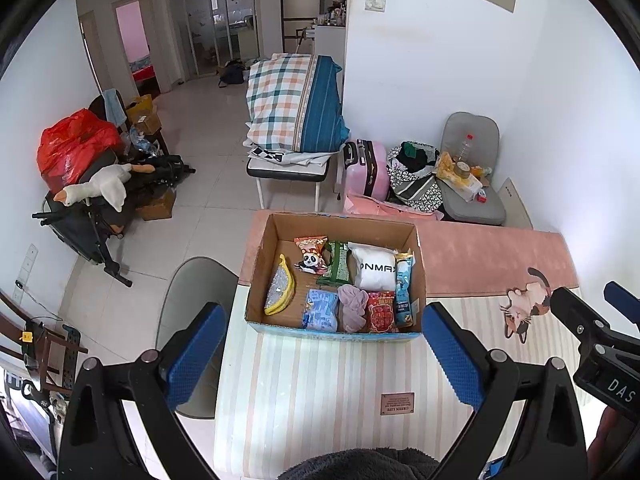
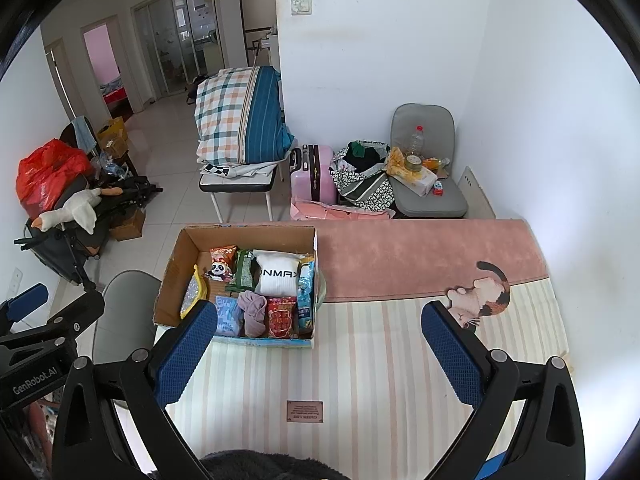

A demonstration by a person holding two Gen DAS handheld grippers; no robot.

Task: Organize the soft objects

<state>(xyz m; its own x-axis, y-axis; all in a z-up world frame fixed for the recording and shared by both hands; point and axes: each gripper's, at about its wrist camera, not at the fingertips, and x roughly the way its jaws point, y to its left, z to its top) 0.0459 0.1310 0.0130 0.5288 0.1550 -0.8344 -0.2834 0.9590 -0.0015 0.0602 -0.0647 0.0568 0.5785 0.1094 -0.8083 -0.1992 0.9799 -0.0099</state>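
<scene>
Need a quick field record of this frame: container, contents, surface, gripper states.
container: open brown cardboard box, upright on the mat
contents: white pouch with black lettering, mauve fabric bundle, small panda plush, yellow-rimmed glittery pouch, snack packets
surface: striped cream and pink mat
left hand-held gripper: open, empty
right hand-held gripper: open, empty

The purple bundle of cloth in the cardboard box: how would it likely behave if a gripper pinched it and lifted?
The purple cloth looks crumpled and folded, so it would probably sag and unfurl. It seems light for its bulk. Wedged between packets in the cardboard box, it might drag neighbours along.
</scene>
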